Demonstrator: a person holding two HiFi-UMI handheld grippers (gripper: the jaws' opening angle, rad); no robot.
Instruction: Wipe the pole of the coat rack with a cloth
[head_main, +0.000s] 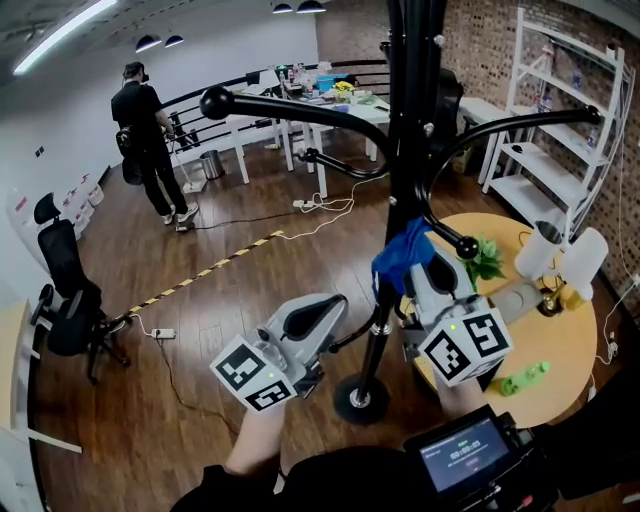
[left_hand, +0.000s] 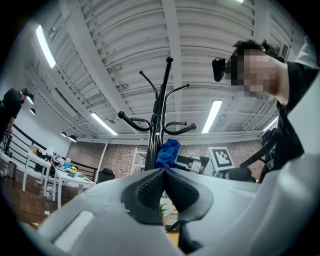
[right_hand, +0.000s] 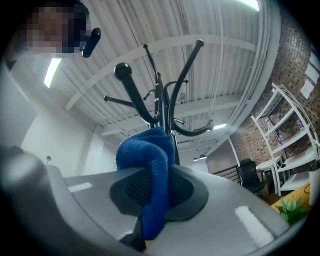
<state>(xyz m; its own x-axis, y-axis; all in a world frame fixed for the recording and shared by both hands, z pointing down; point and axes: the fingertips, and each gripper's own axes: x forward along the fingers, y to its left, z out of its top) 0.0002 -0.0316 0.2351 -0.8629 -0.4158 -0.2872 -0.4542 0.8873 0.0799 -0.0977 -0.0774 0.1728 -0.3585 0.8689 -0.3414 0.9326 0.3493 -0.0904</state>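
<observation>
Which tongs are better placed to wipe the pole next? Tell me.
Right. The right tongs grip the blue cloth right at the pole; the left tongs are shut and empty.

The cloth (head_main: 403, 258) is bright blue and fuzzy, bunched into a thick fold. It is pinched between the jaws of the right gripper (right_hand: 152, 182), with its rounded bulk above them and a tail hanging below. It sits against the pole (head_main: 408, 150), seemingly touching, about midway up. The pole is glossy black and upright, with curved ball-tipped hooks (head_main: 215, 102) branching out. It stands on a round black base (head_main: 361, 399) on the wooden floor (head_main: 230, 300).
</observation>
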